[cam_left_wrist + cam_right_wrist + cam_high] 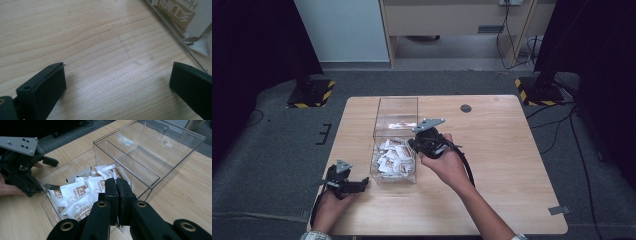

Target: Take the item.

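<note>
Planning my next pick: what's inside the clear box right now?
The clear box has two compartments. The near one holds a loose pile of white-and-brown sachets; the far one looks empty. The right gripper, jaws shut, covers part of the pile, so nothing beneath it can be judged.

Pale matt wood table (507,165), glossy clear plastic box (150,152), seemingly paper sachets (75,192), matt black tongs (117,188).

A see-through plastic box (395,120) with two parts stands on the light wooden table (502,165), and its near part holds a messy pile of little white-and-brown packets (393,157).
</note>
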A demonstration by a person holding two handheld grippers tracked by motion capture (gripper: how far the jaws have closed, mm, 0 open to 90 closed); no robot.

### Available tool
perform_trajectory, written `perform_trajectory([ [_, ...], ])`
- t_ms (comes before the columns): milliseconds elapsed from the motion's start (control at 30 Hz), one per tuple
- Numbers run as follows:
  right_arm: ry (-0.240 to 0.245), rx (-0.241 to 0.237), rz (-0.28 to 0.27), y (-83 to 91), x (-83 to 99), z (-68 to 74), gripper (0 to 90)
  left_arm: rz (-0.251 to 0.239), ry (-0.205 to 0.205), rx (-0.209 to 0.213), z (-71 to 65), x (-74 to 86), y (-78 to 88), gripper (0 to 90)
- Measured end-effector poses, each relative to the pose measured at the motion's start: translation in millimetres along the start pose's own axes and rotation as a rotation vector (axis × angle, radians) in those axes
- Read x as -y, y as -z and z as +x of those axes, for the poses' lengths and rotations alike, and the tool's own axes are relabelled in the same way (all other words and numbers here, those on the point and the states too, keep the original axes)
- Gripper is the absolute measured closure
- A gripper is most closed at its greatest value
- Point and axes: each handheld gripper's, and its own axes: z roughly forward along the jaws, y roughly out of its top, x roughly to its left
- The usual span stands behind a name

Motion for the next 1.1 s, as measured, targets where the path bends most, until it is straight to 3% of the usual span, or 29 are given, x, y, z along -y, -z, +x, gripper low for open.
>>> perform_trajectory([
  [500, -0.012, 0.028, -0.012, 10.1, 5.5, -15.3, 88.4, 0.001, 0.000, 0.000, 0.0, 0.0, 0.0, 0.0],
  [1100, -0.046, 0.075, -0.009, 20.6, 28.9, -40.4, 88.8, 0.000, -0.001, 0.000, 0.0, 0.0, 0.0, 0.0],
])
